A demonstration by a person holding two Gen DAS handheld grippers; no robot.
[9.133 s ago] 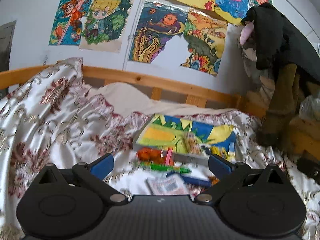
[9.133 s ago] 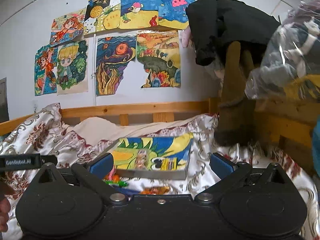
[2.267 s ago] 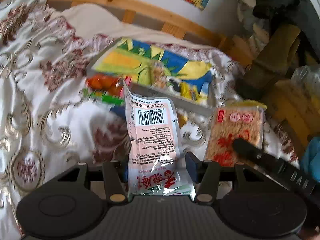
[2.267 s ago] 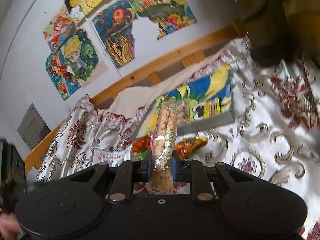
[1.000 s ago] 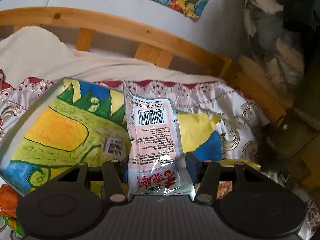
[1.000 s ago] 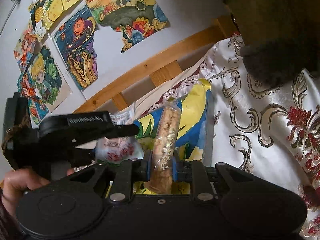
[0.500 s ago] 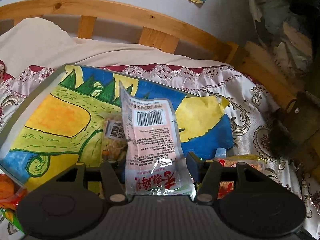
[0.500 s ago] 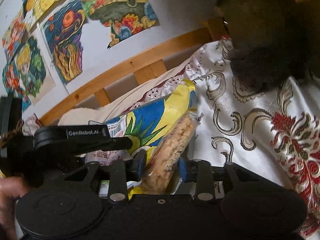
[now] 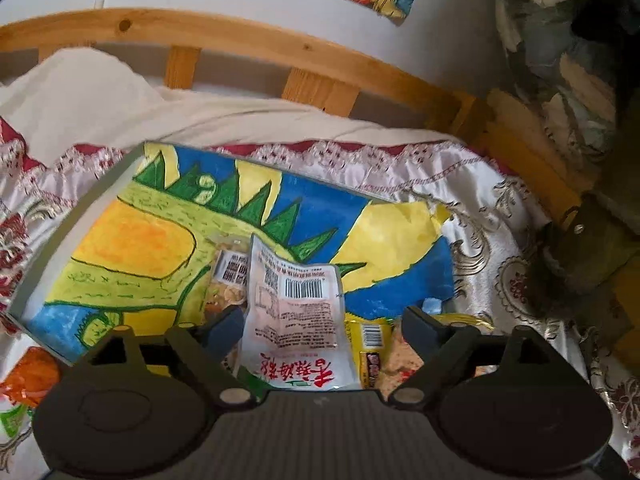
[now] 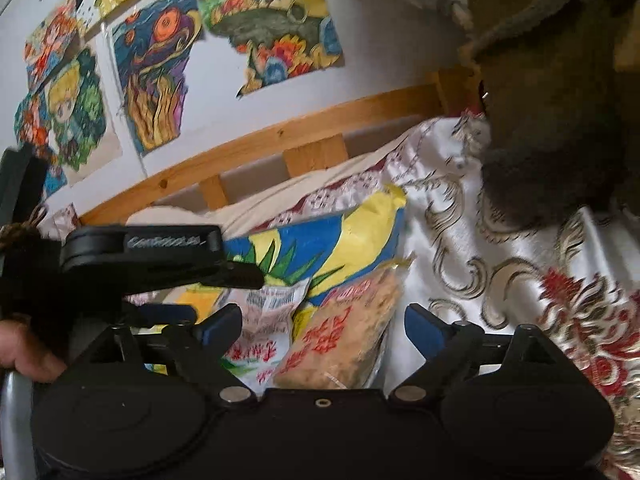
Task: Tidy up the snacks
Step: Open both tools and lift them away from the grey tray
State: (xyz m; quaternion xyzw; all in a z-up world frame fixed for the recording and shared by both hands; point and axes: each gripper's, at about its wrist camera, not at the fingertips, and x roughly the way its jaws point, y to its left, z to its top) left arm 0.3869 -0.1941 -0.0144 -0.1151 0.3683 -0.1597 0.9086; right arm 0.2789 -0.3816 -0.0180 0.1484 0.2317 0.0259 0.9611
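Observation:
A shallow box [image 9: 80, 216] lined with a bright painted drawing lies on the bed. A pink-white snack packet [image 9: 296, 316] with a barcode rests in it, loose between the opening jaws of my left gripper [image 9: 322, 322]; the pads stand clear of it. An orange-brown noodle packet [image 10: 344, 340] leans on the box's right edge [image 10: 396, 220]. It sits between the opening jaws of my right gripper [image 10: 323, 326], which do not touch it. The left gripper [image 10: 160, 256] shows in the right wrist view, just left of that packet. Two more packets [image 9: 230, 280] [image 9: 372, 344] lie beside the pink one.
Orange and green snacks [image 9: 32, 380] lie outside the box at the left. A wooden bed rail [image 9: 240, 44] runs behind, with drawings on the wall [image 10: 160, 60]. Dark clothing [image 9: 580, 80] hangs at the right. A hand [image 10: 24, 356] grips the left tool.
Both grippers went from shut on their packets to wide open. The pink packet dropped into the box, and the noodle packet tipped from upright to lying against the box's right edge.

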